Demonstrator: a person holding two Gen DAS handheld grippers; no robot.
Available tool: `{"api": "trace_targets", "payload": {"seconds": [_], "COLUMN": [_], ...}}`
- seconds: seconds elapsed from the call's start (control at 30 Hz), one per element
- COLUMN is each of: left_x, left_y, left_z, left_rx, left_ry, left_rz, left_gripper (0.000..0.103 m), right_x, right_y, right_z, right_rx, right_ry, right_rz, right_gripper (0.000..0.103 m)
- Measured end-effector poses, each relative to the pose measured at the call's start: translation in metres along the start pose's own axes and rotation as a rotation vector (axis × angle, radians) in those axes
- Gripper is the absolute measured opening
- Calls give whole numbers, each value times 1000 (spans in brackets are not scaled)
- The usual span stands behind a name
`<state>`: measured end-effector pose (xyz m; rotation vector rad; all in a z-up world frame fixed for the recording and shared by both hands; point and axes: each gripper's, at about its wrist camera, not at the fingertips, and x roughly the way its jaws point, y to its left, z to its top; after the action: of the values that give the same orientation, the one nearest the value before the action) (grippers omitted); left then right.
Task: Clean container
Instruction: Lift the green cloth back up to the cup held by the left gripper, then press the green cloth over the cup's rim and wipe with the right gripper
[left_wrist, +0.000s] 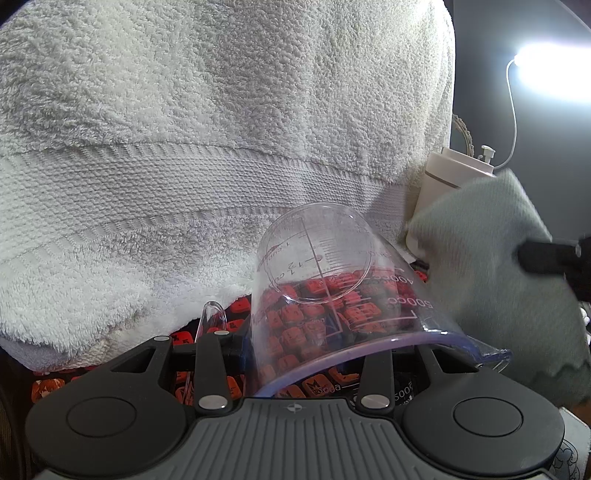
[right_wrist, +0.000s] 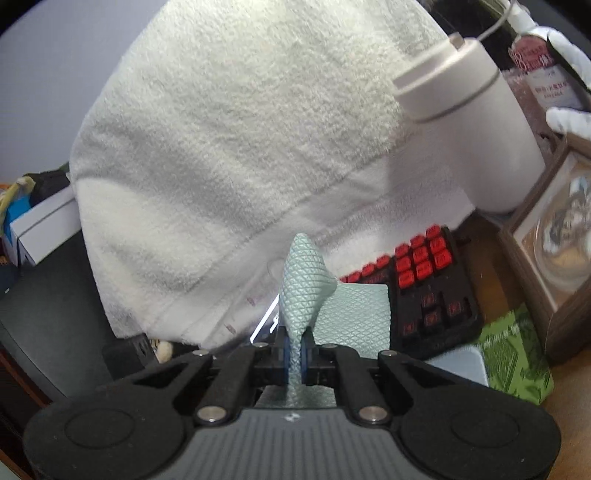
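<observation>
A clear measuring cup is held on its side in the left gripper, above a red-keyed keyboard. A pale green cloth is pinched between the right gripper's closed jaws.

From my seat the big towel was off-white terry, with a flat woven band across it. The measuring cup was clear, marked in dark red print and edged faintly violet at the rim. Under it the keyboard showed red keys on black. The cloth was pale sea-green with a small diamond weave. The bottle on the far right looked cream, I think. The box at near right was green, leaf-patterned.
</observation>
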<state>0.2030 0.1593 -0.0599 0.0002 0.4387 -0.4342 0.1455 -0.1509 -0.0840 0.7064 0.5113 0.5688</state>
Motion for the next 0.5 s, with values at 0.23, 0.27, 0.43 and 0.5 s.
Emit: {"api": "trace_targets", "payload": {"seconds": [0.23,0.27,0.43,0.5], "left_x": [1,1,2,2], "left_y": [3,3,3,2], "left_z": [0,0,0,0], "left_rx": [-21,-24,-27,-26], "left_ry": [-4,-5,-5,-5], "left_rz": [-14,-17,-19,-18], "left_gripper": [38,38,38,38], "right_x": [24,32,72,76], "right_y": [28,32,31,18], "right_z": [60,67,84,82], "right_rx": [-173,-211,-342,-332], "right_ry": [-24,-8,61,66], "right_rz": [109,124,164,161], "right_gripper": [5,5,5,5]}}
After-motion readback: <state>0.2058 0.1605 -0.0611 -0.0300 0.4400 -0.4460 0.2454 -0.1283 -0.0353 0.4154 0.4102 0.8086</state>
